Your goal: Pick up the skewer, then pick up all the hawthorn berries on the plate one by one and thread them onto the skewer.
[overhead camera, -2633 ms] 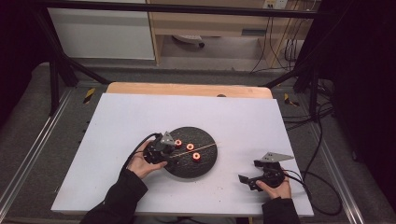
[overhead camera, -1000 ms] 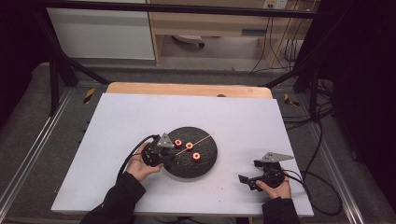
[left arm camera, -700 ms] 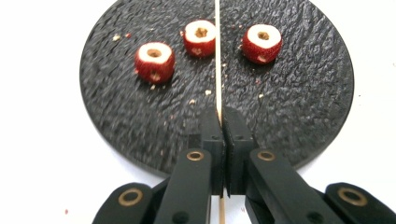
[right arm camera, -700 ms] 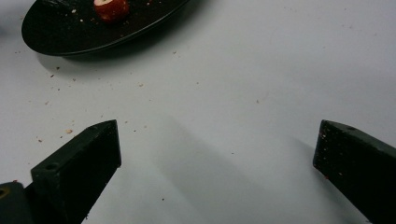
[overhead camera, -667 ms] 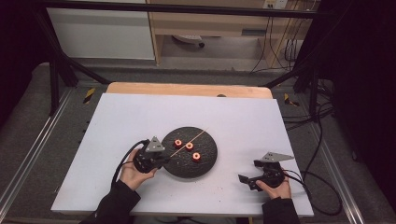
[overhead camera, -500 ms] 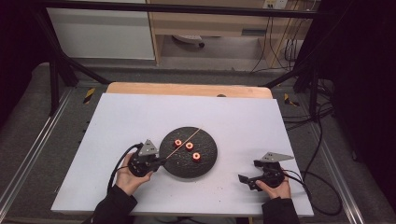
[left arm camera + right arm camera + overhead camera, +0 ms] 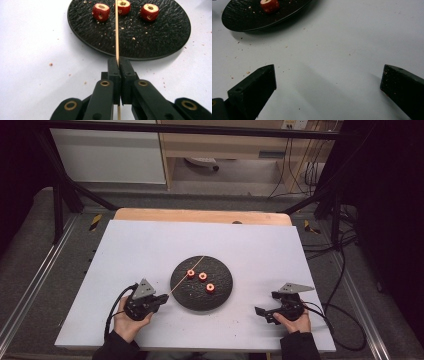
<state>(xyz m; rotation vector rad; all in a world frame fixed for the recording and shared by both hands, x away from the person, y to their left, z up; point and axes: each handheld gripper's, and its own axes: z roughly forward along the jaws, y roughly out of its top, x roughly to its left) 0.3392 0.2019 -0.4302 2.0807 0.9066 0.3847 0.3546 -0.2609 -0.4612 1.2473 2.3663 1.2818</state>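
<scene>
I had the left gripper (image 7: 117, 65) clamped on the skewer (image 7: 116, 32), lined up over the fruit (image 7: 123, 6); right gripper (image 7: 328, 82) idled wide open, empty.

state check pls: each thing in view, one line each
left hand-held gripper: shut on the skewer
skewer: clamped at one end, lying across the plate, passing over the middle fruit piece
right hand-held gripper: open, nothing between the jaws
plate: flat on the table, crumbs on it
three red fruit pieces: cored, on the plate
</scene>
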